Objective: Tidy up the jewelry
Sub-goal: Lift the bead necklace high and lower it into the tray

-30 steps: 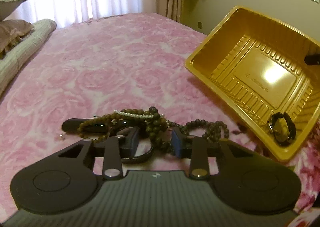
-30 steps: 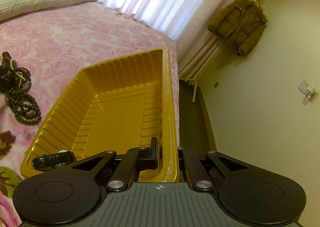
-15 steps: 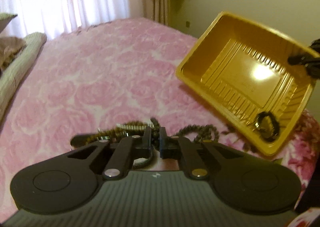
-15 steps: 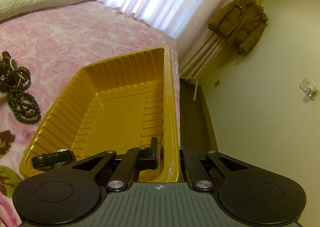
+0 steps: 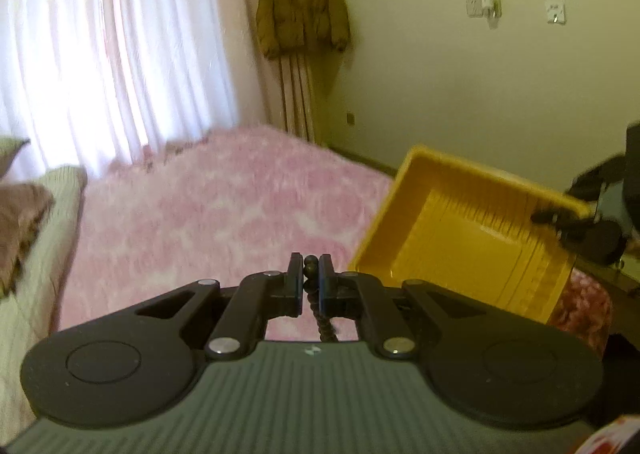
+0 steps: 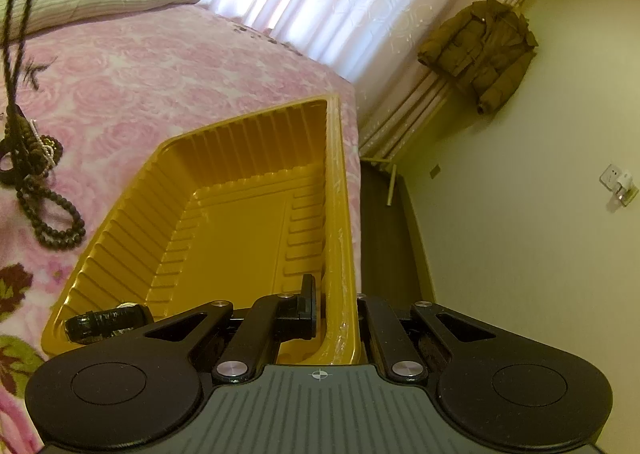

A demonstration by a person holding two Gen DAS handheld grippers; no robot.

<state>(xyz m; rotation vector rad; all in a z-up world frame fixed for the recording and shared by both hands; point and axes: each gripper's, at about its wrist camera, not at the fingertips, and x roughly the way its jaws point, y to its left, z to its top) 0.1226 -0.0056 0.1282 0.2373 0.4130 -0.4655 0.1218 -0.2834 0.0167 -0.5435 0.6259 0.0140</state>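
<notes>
Bedroom, daylight through white curtains point(image 5: 120, 54); a brown jacket point(image 6: 480, 54) hangs by the wall. Pink rose bedspread point(image 6: 160, 66) serves as work surface.

Left gripper point(image 5: 309, 280): jaws nearly together, pinching a dark bead strand point(image 5: 310, 264). From the right wrist view the strand runs taut from top left down to the bead pile point(image 6: 36, 158), part of which looks to be on the spread; a pale pearl piece is tangled in it.

Right gripper point(image 6: 334, 318): clamped on the near wall of the yellow tray point(image 6: 248, 182), holding it tilted. A black watch-like piece point(image 6: 106, 320) lies in the tray's near corner.

Step in hand, as I read it: lifting the beads toward the tray. Next calls for clearing the trailing loops over the rim before release; the snagged pearl piece may ride along.
</notes>
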